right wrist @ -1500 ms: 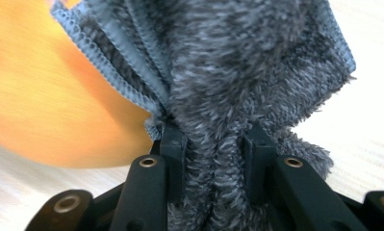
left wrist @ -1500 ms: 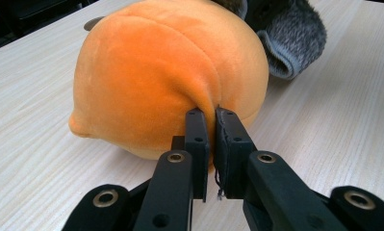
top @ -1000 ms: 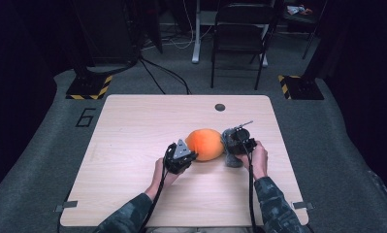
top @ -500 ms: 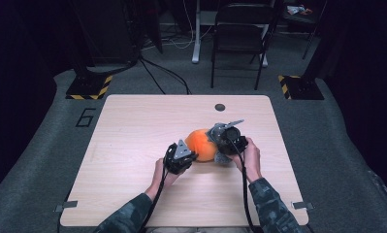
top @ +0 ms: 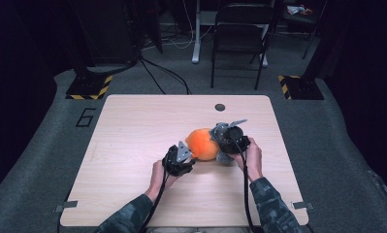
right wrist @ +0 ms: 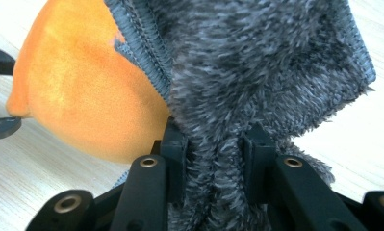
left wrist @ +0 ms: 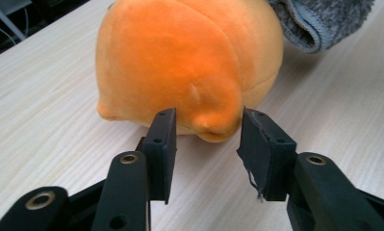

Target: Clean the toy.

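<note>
In the high view the right gripper (top: 219,141) covers most of the grey fleece cloth (top: 223,158), and the orange plush toy (top: 202,144) hides the left gripper's (top: 190,153) jaw tips. The left gripper view cuts off the cloth (left wrist: 319,21) and the toy's (left wrist: 185,62) top at its upper edge. In the right gripper view the cloth (right wrist: 257,72) hides part of the toy (right wrist: 83,91).

camouflage sleeves (top: 271,206); black jaws with brass-ringed pivot holes, black cables trailing from each gripper.
</note>
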Motion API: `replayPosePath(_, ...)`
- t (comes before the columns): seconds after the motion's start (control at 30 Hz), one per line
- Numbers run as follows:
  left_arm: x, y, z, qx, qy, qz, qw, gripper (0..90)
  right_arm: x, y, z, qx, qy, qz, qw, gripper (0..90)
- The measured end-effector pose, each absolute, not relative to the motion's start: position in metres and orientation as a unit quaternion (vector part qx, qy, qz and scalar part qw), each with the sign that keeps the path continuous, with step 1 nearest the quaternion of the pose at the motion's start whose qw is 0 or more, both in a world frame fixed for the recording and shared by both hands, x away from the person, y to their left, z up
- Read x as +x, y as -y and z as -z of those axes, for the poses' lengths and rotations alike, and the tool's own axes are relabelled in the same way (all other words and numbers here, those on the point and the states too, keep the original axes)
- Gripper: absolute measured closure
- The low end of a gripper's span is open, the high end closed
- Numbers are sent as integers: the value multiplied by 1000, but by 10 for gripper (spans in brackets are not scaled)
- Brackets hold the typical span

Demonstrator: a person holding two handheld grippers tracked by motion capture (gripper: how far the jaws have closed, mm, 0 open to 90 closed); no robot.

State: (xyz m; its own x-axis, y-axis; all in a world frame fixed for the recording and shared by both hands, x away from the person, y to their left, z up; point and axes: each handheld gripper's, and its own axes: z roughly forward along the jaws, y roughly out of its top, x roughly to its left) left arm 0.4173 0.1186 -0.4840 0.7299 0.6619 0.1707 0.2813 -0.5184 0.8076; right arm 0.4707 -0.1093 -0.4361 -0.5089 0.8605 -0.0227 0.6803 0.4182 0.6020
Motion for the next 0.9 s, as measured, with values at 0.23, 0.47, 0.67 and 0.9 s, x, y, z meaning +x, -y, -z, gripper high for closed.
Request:
replayPosePath(0.23,421,-106,495,839,-278,-249,396,628,469,106,436,459,-831,-265,170,682)
replayPosePath(0.47,423,-113,494,832,-280,-233,419,806,469,106,433,462,-828,-271,166,681)
replayPosePath(0.67,422,-117,482,833,-272,-210,434,827,469,110,429,464,-827,-274,161,681)
replayPosePath(0.9,423,-126,471,819,-284,-186,462,831,467,111,422,463,-828,-272,160,681)
